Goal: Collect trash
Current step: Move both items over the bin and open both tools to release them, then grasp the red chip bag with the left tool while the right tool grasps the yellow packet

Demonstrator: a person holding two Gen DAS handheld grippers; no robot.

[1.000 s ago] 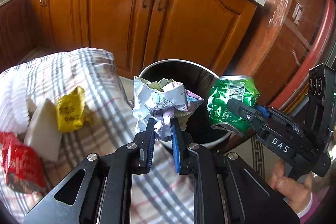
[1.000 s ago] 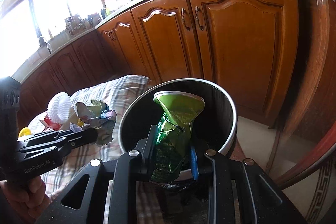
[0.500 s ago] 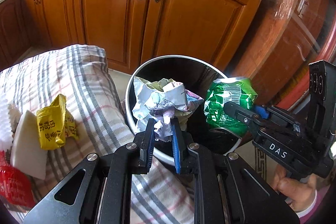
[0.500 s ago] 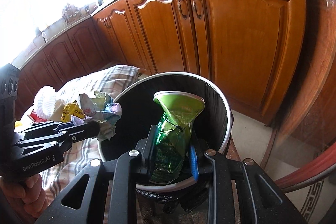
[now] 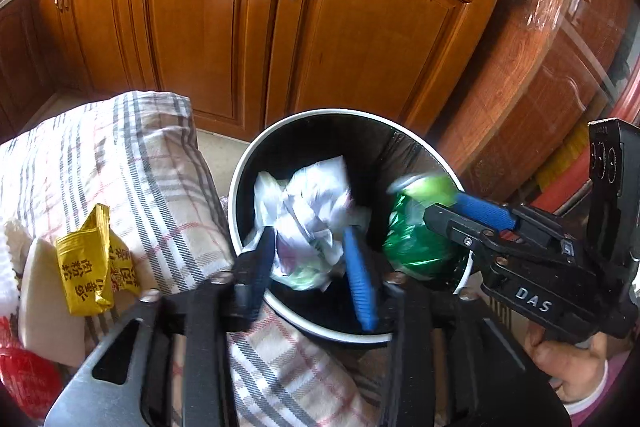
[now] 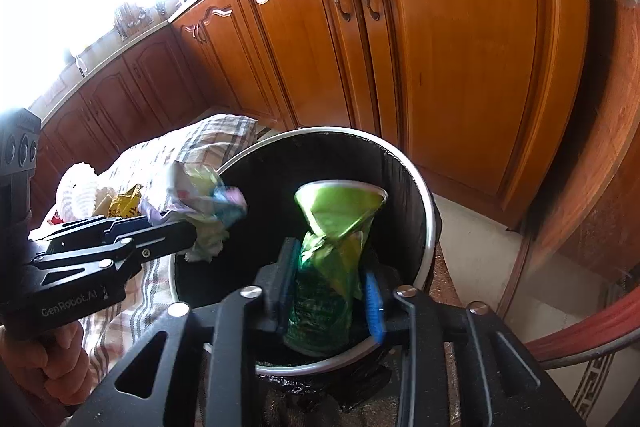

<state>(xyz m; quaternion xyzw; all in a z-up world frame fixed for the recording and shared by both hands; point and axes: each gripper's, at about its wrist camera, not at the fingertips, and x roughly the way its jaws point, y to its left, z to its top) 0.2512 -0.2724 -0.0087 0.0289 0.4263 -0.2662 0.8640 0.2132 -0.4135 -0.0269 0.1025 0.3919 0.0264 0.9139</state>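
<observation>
A round black bin with a white rim [image 5: 240,183] [image 6: 430,223] stands beside a plaid-covered table. My left gripper [image 5: 310,251] is open over the bin's mouth; the crumpled paper wad [image 5: 308,215] [image 6: 204,203] sits loose between its spread fingers, blurred. My right gripper [image 6: 330,281] has opened around a crushed green can [image 6: 332,255] [image 5: 420,231], which is blurred between its fingers over the bin.
On the plaid cloth [image 5: 120,163] lie a yellow snack wrapper [image 5: 86,263], a white sponge-like block [image 5: 44,303] and a red wrapper [image 5: 24,379]. Wooden kitchen cabinets [image 5: 320,39] stand behind the bin. A patterned floor mat [image 6: 592,375] lies at right.
Both grippers moved farther over the bin and opened their jaws. The paper wad and the green can came loose and blur as they drop.
</observation>
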